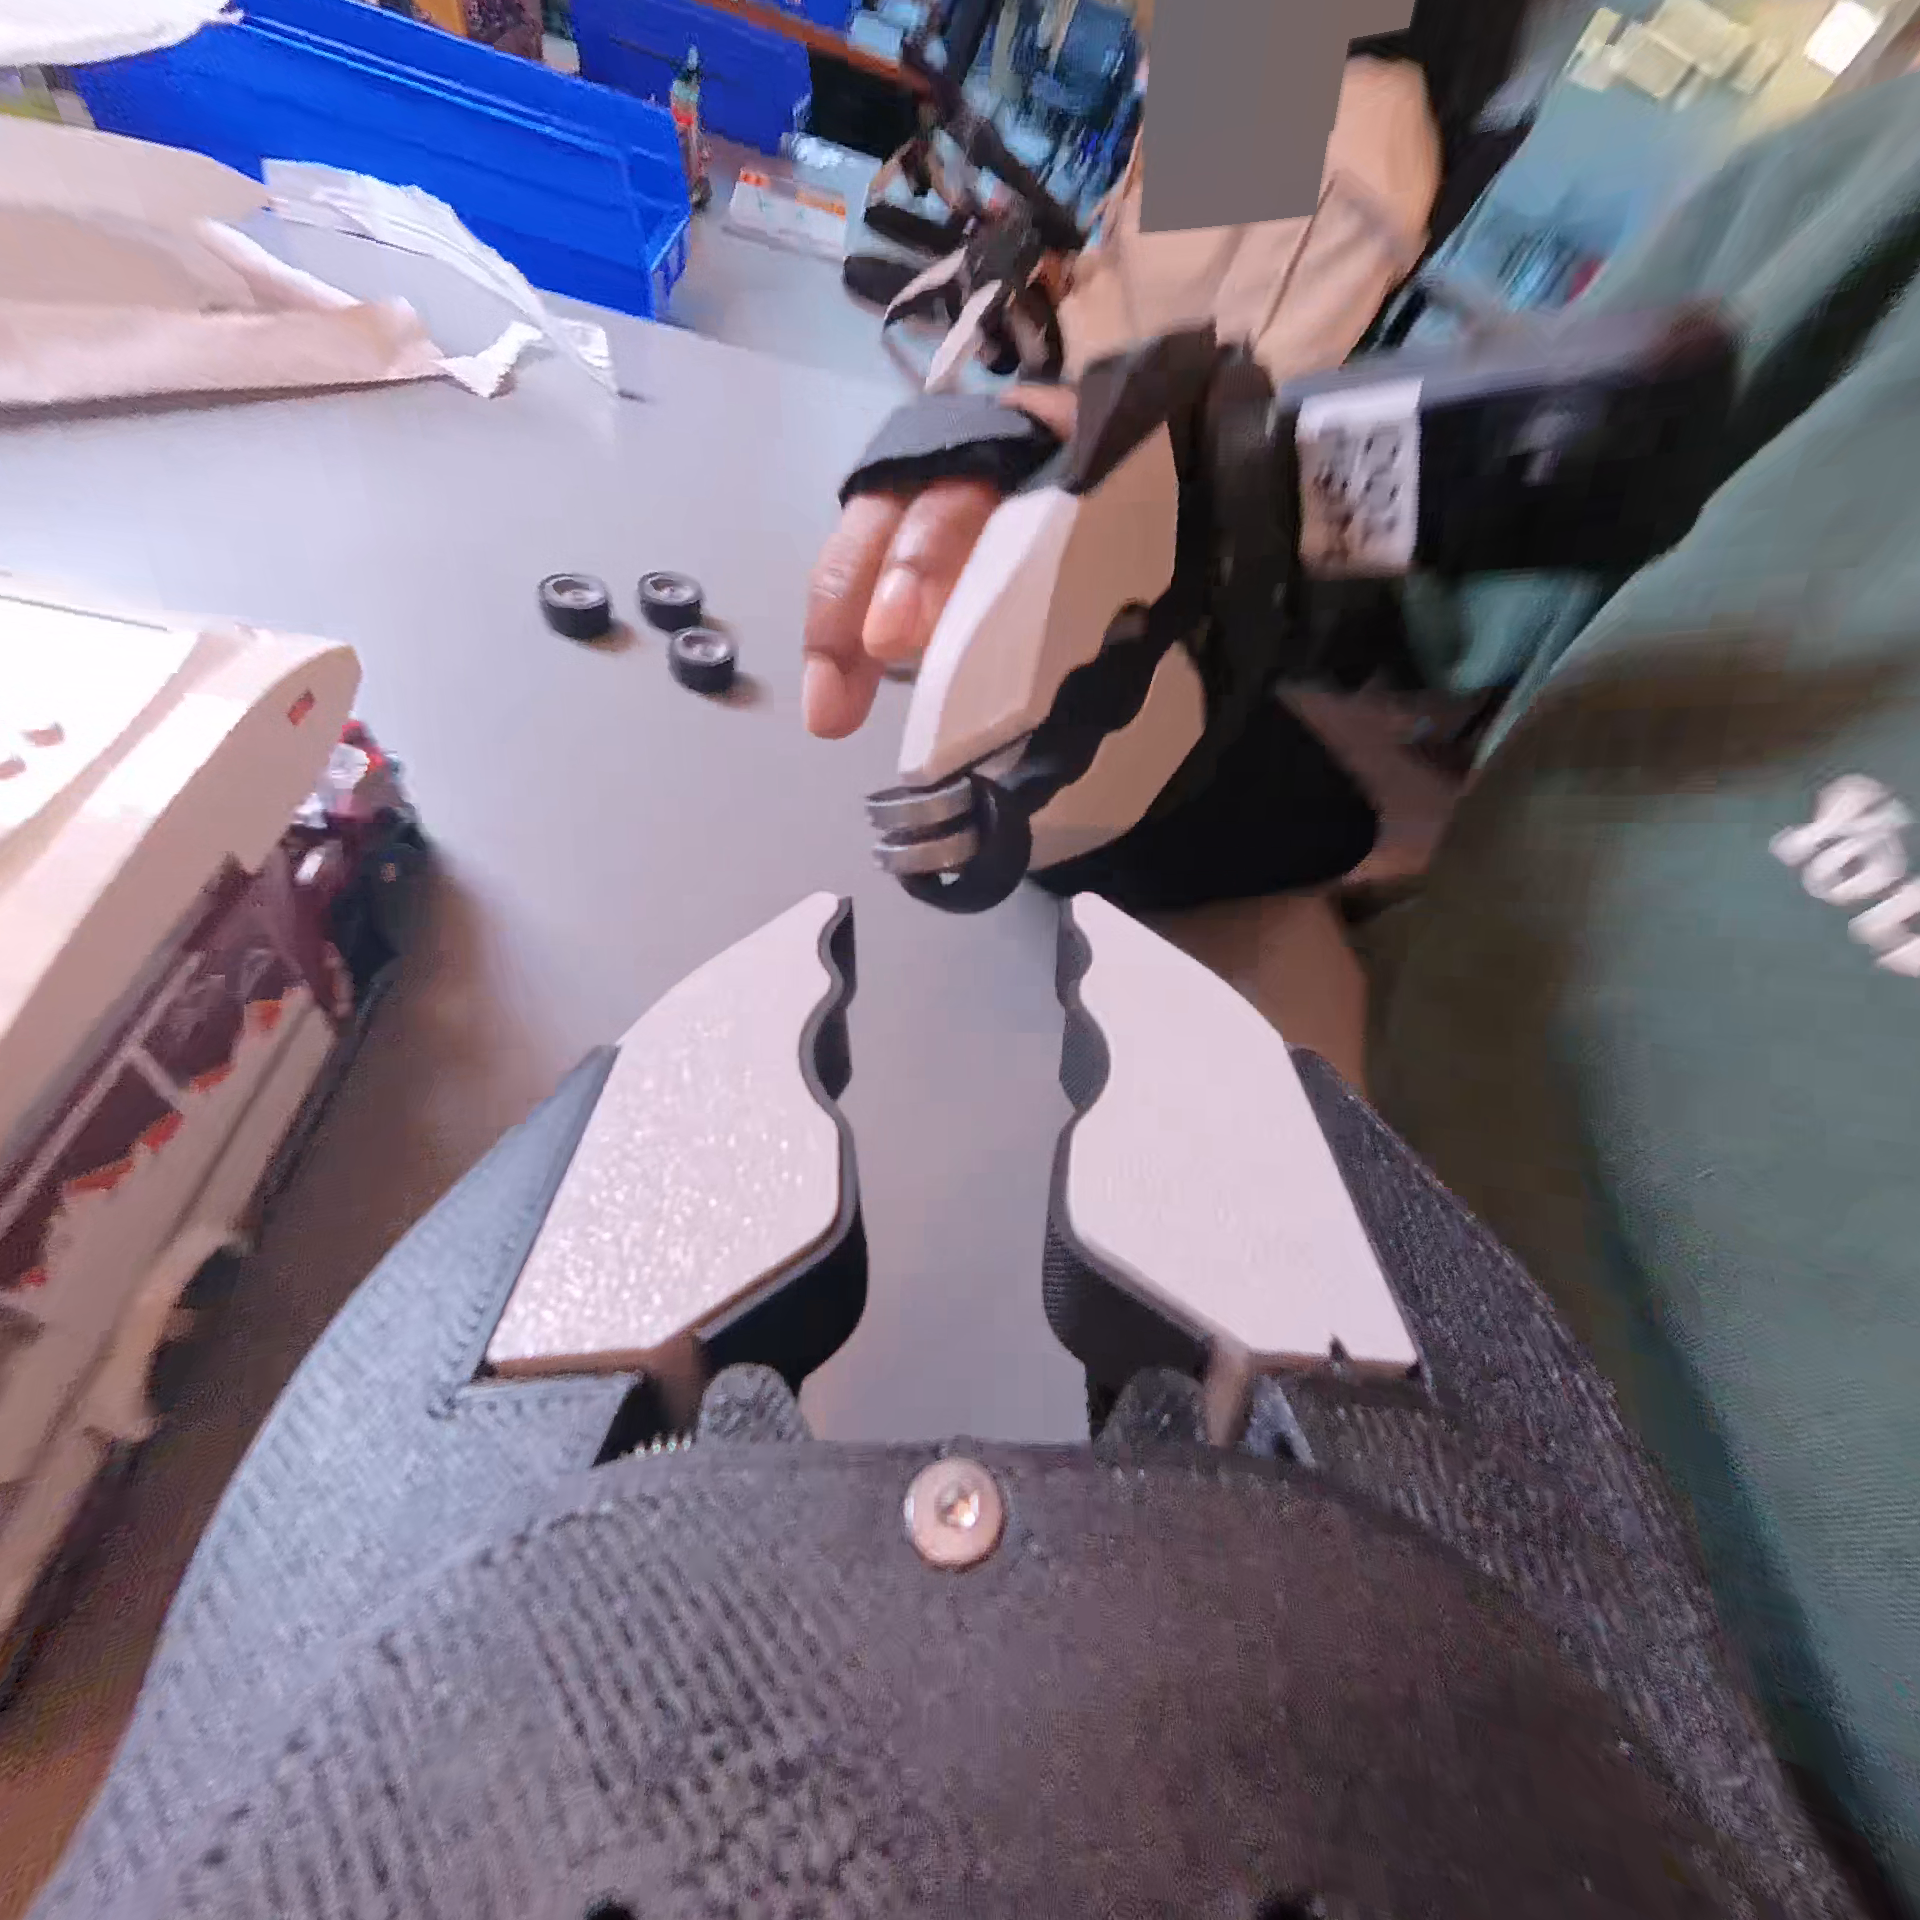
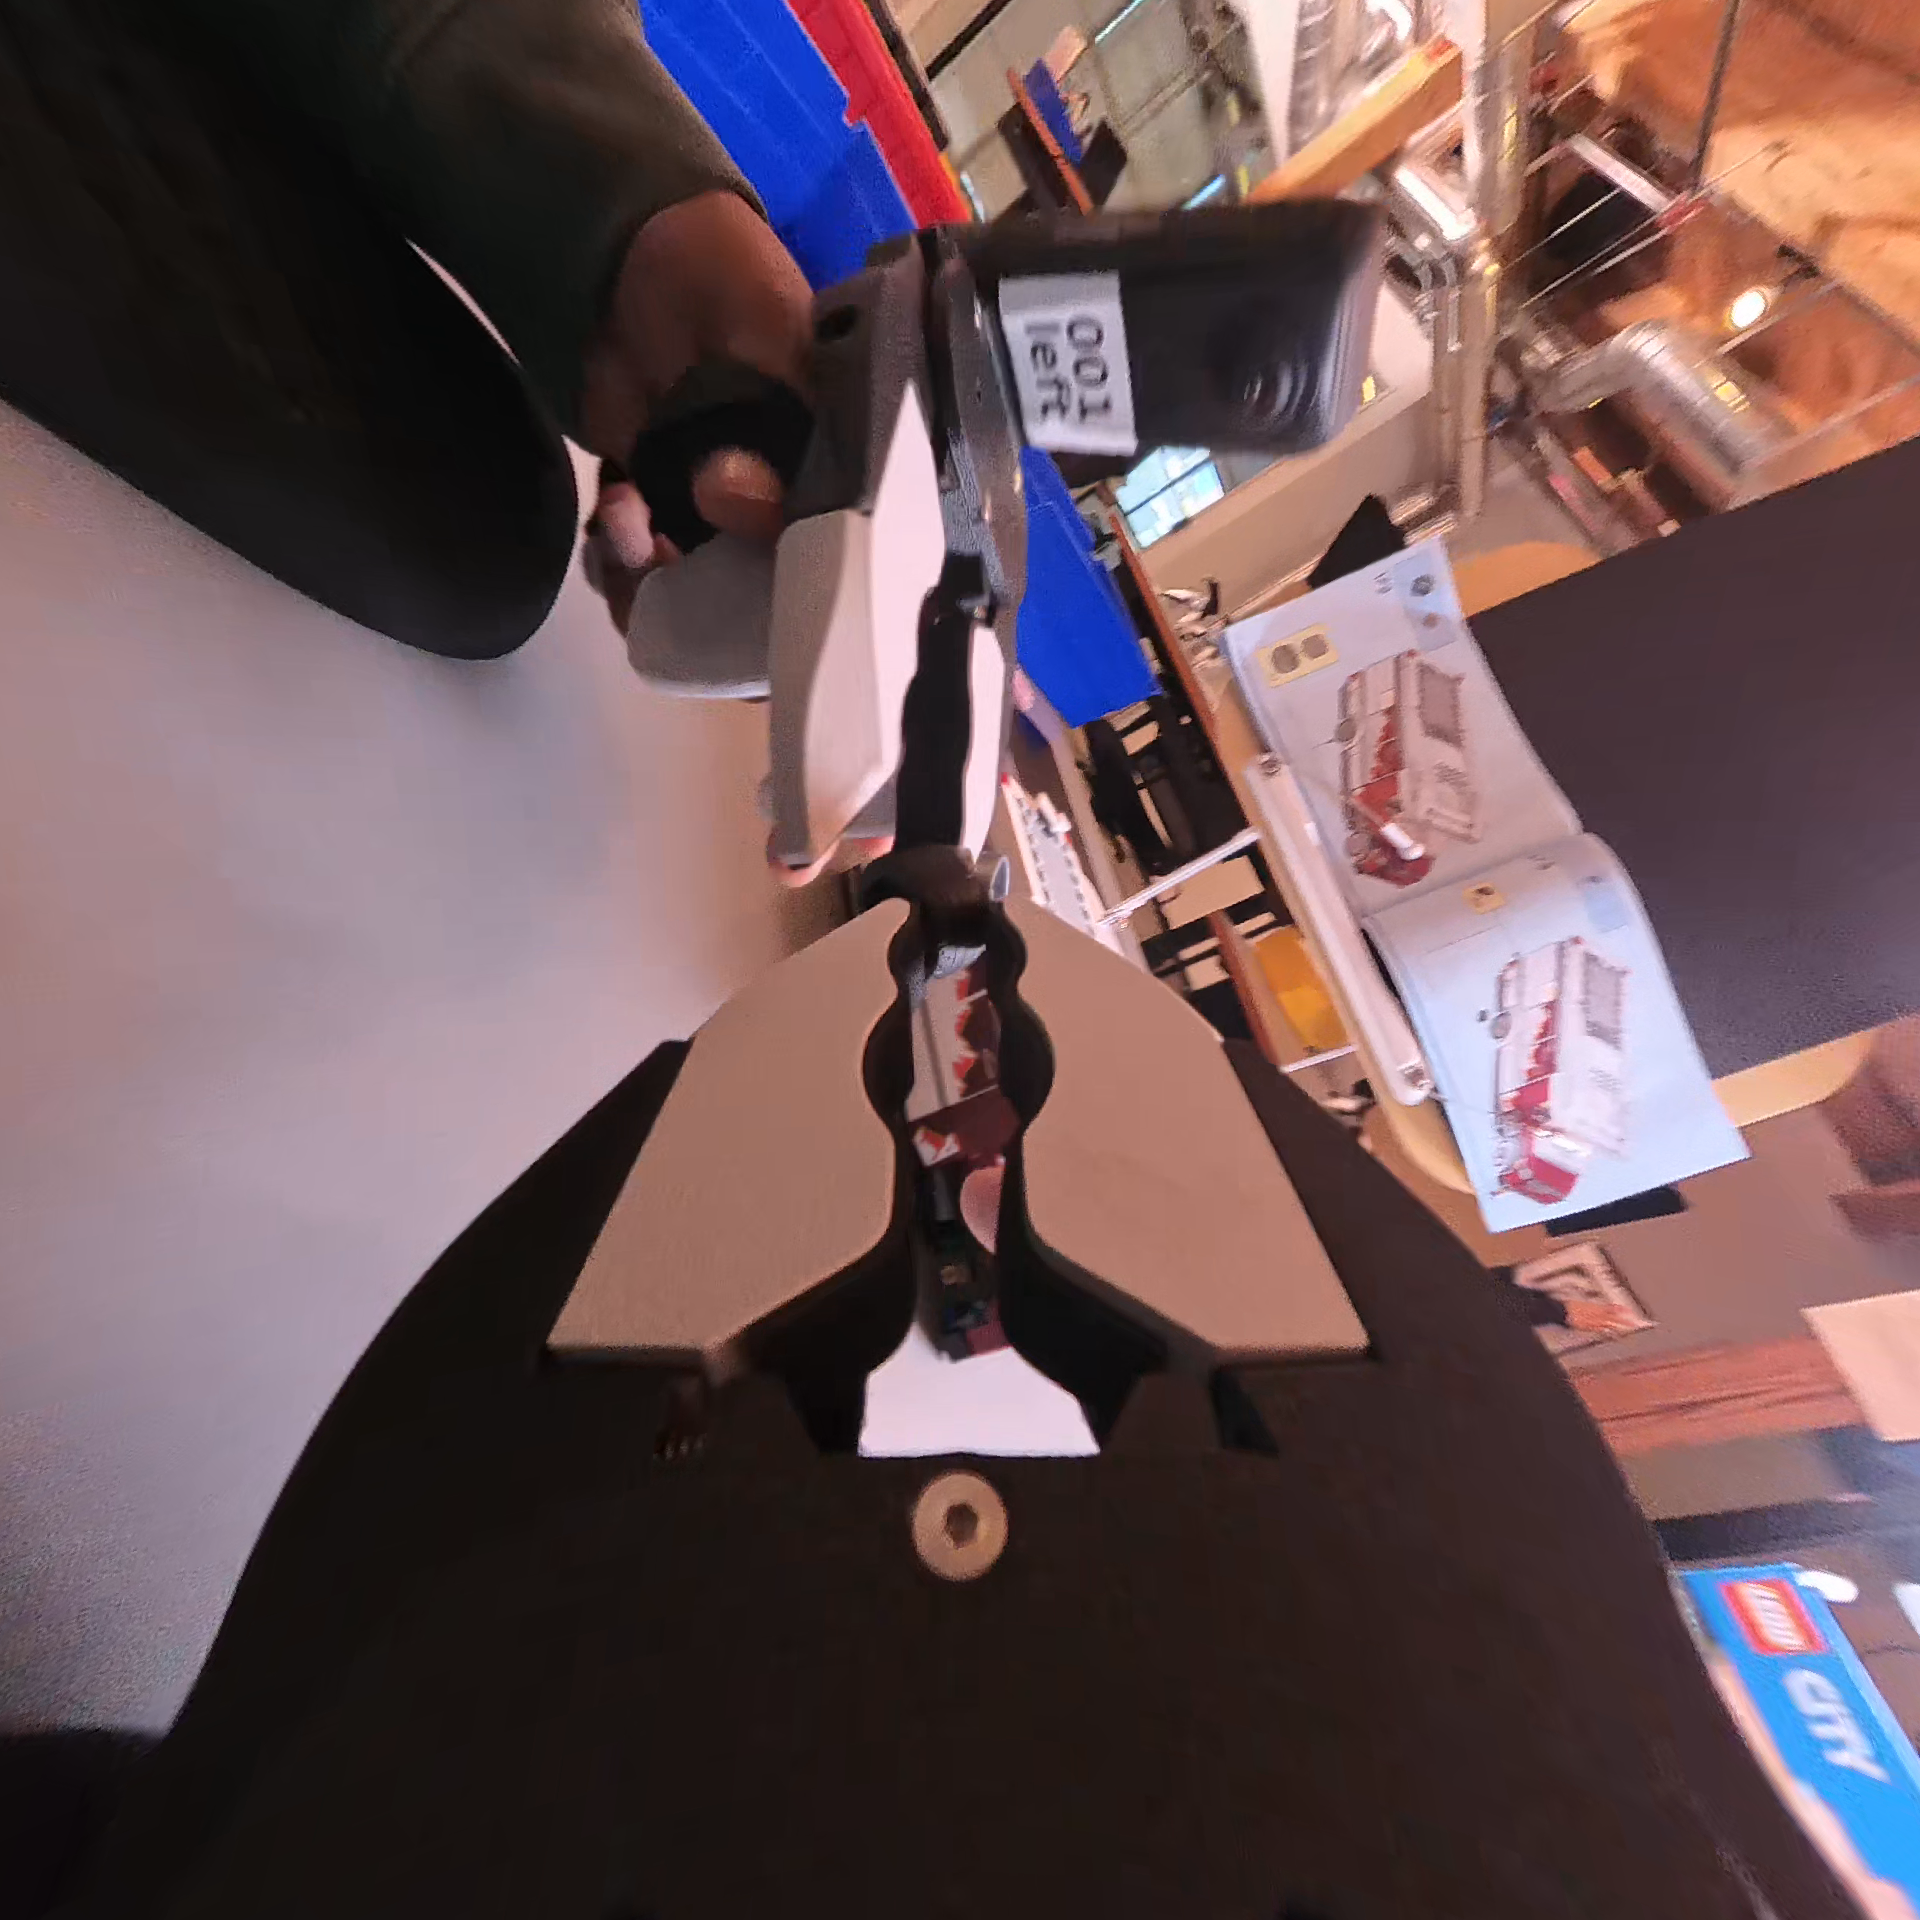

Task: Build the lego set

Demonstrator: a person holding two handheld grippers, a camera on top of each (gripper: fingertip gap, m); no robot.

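Note:
In the left wrist view my left gripper (image 1: 956,914) is open and empty, with the grey table (image 1: 623,831) showing between its fingers. Just beyond its tips, my right gripper (image 1: 935,800) is shut on a small wheel (image 1: 951,836) with a grey rim and black tyre, held above the table. In the right wrist view the same wheel (image 2: 935,883) sits pinched at my right gripper's (image 2: 951,920) fingertips. My left gripper (image 2: 883,831) is close in front of it. Three loose black wheels (image 1: 670,603) lie on the table farther off.
A white and dark red brick-built van (image 1: 156,883) stands at the left. Blue bins (image 1: 468,135) and white bags (image 1: 208,281) are at the back. An open instruction booklet (image 2: 1455,862) and a blue box (image 2: 1808,1704) lie to the right. A person in green (image 1: 1714,935) is close. The grippers are tip to tip, or close to it.

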